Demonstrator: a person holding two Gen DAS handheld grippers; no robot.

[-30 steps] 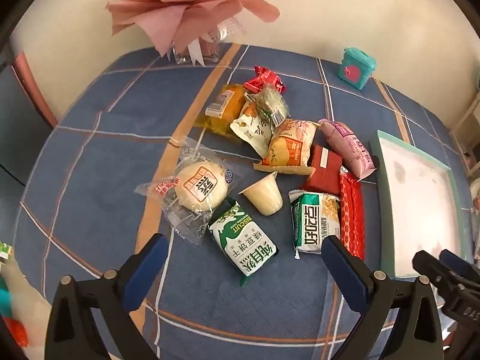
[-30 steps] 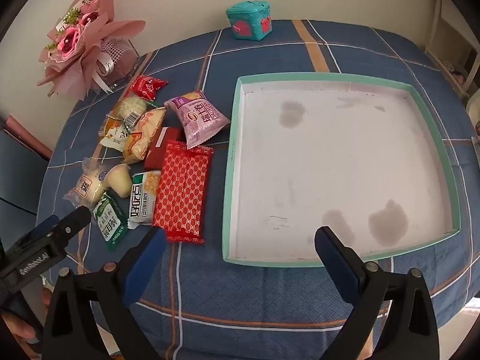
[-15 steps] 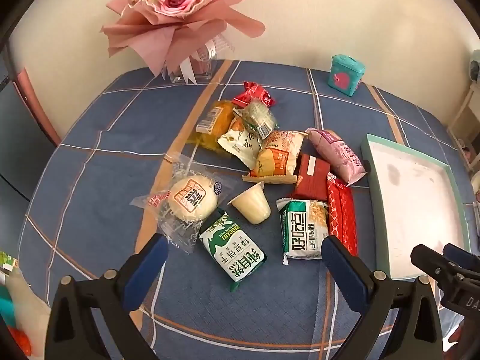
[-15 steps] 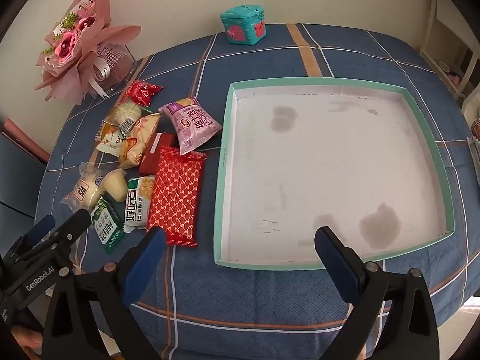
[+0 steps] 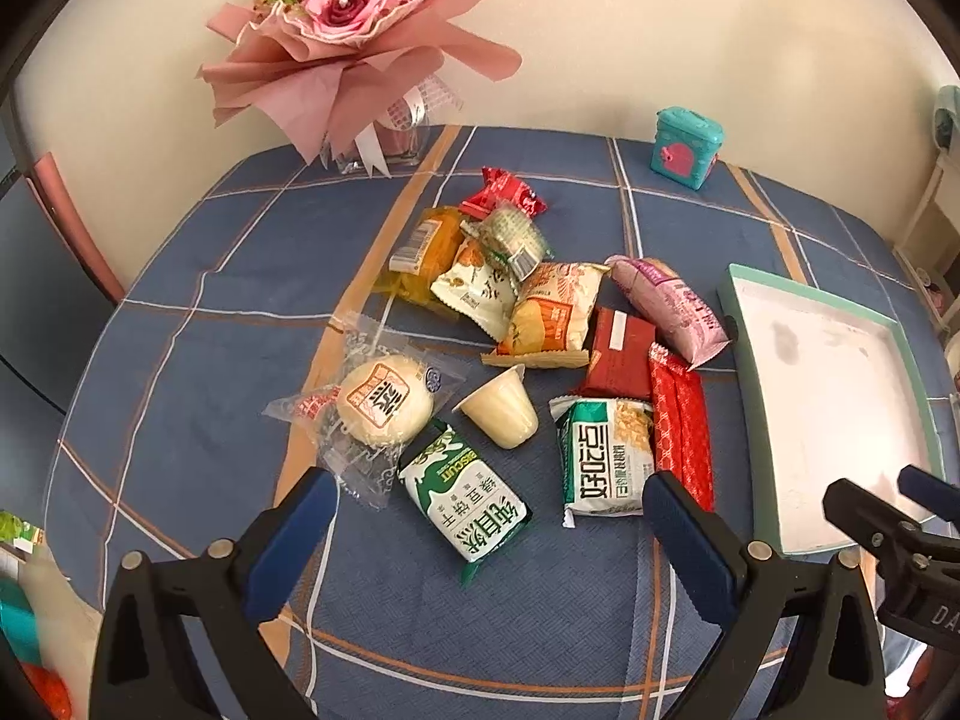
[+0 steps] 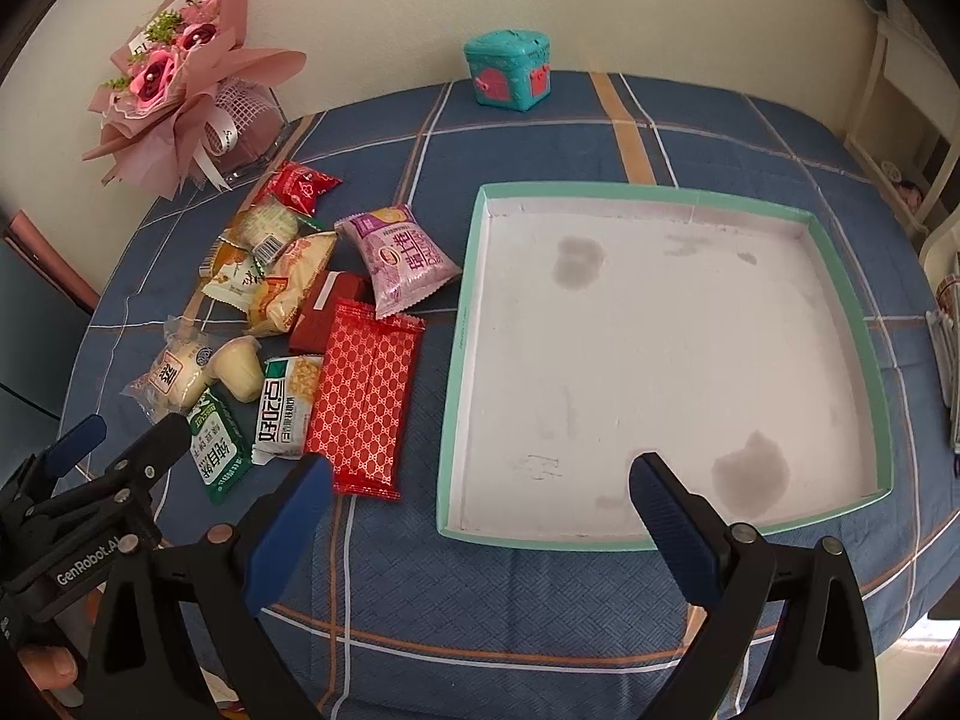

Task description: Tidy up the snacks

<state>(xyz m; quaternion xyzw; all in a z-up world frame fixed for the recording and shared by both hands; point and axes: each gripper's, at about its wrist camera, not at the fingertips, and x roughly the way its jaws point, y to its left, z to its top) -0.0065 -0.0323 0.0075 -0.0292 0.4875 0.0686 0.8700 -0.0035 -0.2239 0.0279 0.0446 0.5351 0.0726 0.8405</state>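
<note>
Several wrapped snacks lie in a heap on the blue plaid tablecloth: a green biscuit pack (image 5: 465,495), a round bun in clear wrap (image 5: 383,401), a jelly cup (image 5: 501,409), a green-white cracker pack (image 5: 606,455), a long red patterned pack (image 6: 365,396) and a purple pack (image 6: 403,257). A teal-rimmed white tray (image 6: 465,324) lies empty to their right. My left gripper (image 5: 489,531) hangs open above the near snacks, holding nothing. My right gripper (image 6: 480,516) stands open over the tray's near-left corner, also holding nothing.
A pink bouquet in a glass vase (image 5: 360,54) stands at the back left by the wall. A teal box with pink hearts (image 6: 510,69) sits at the back of the table. The table's near edge runs just below both grippers.
Both grippers have drawn back and risen, so the snacks and the tray look smaller and farther. Nothing on the table has moved, and both grippers stay open.
</note>
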